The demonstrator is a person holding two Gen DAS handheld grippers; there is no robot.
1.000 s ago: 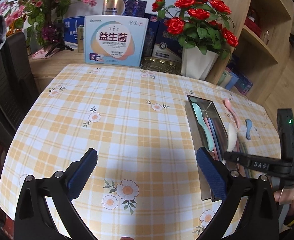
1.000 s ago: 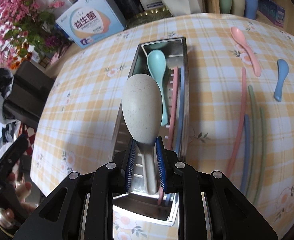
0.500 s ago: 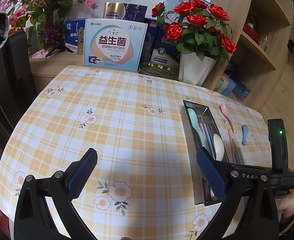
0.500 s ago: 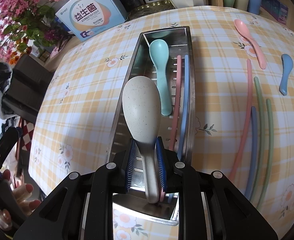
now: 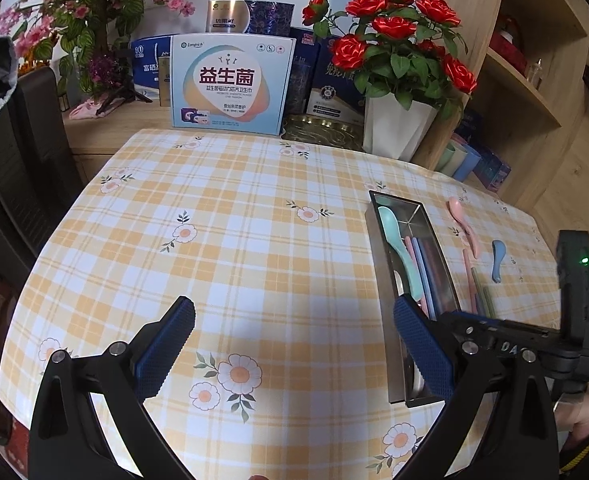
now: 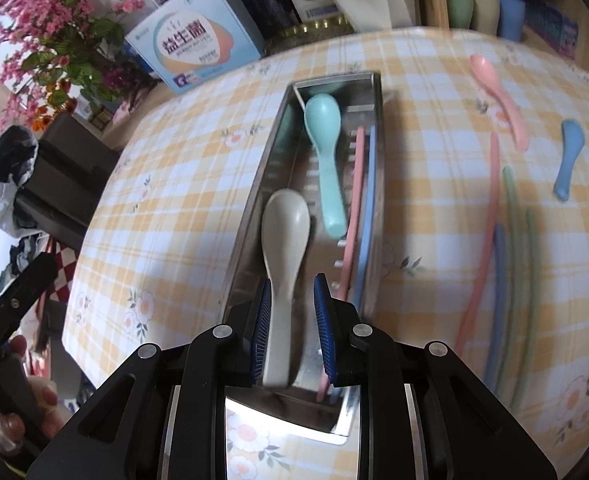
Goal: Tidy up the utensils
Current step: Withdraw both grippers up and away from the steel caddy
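A: Right wrist view: the right claw (image 6: pixel 292 326) stands over the near end of the steel tray (image 6: pixel 254 216), jaws parted only narrowly. The cream spoon (image 6: pixel 284 240) lies in the tray with its handle between the pads; it looks loose, with a clear gap on the right side and the left pad (image 6: pixel 263 320) just beside it.

B: And the rest of the tray?

A: A teal spoon (image 6: pixel 326 152) lies beyond the cream one, and a pink and a blue chopstick along the tray's right wall. Right of the tray, on the desk (image 6: pixel 198 184), lie a pink spoon (image 6: pixel 498 100), a blue spoon (image 6: pixel 570 160) and more chopsticks.

B: The other claw?

A: The left claw (image 5: pixel 294 344) hangs wide open and empty over the desk, left of the tray, touching nothing.
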